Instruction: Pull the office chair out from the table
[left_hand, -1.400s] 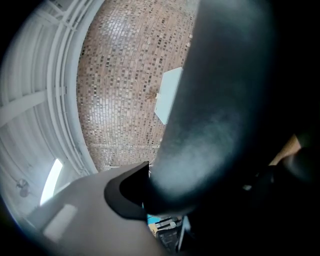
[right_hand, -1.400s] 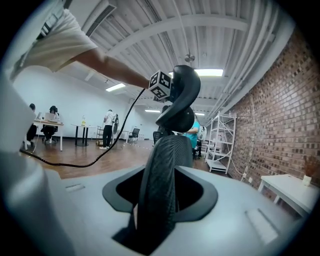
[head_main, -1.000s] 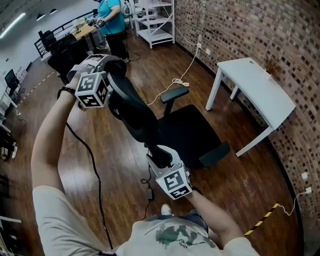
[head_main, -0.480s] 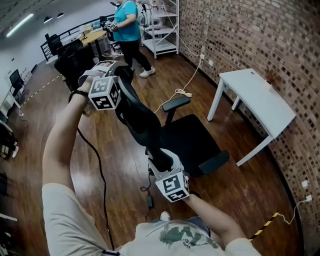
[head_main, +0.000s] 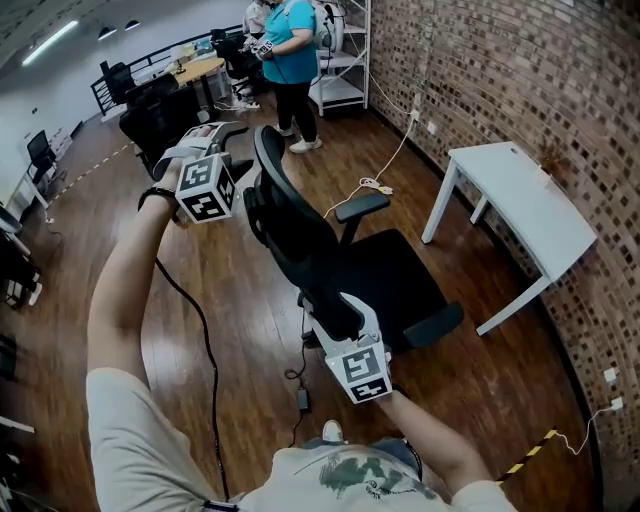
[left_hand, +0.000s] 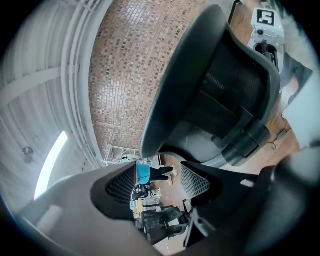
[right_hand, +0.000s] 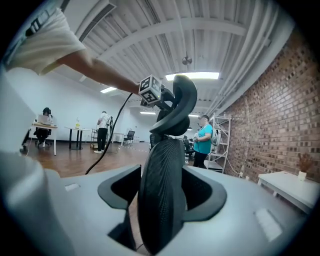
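Left gripper (head_main: 236, 162) hangs with its jaws spread wide and nothing between them. They have just been opening, and its own view shows only open room in the gap. The headrest (head_main: 268, 150) of the office chair (head_main: 385, 275) sits just beside the tips, on their right, apart from both pads. A black cable (head_main: 196, 335) trails from this gripper down to the floor below it.

Right gripper (head_main: 338, 308) is lower, at the bottom edge of the backrest (head_main: 300, 235). Its jaws have also just been opening, and the mesh edge stands upright between them. The pads look slack on it rather than pressing, so I judge neither gripper has a real hold.

Beyond both grippers, past the seat, the white table (head_main: 530, 205) stands against the brick wall. It is well apart from the chair, so the pull-out looks as good as done.

Risks from here:
- With both holds loose, the chair may roll or swivel away if nudged.
- Drawing the right gripper back crookedly could snag a pad on the mesh and tug the chair round.
- Pulling further could run a wheel onto the black cable near the person's feet.
- A person in a teal top (head_main: 290, 45) stands beyond the left gripper, so a wide swing that way is unwise.
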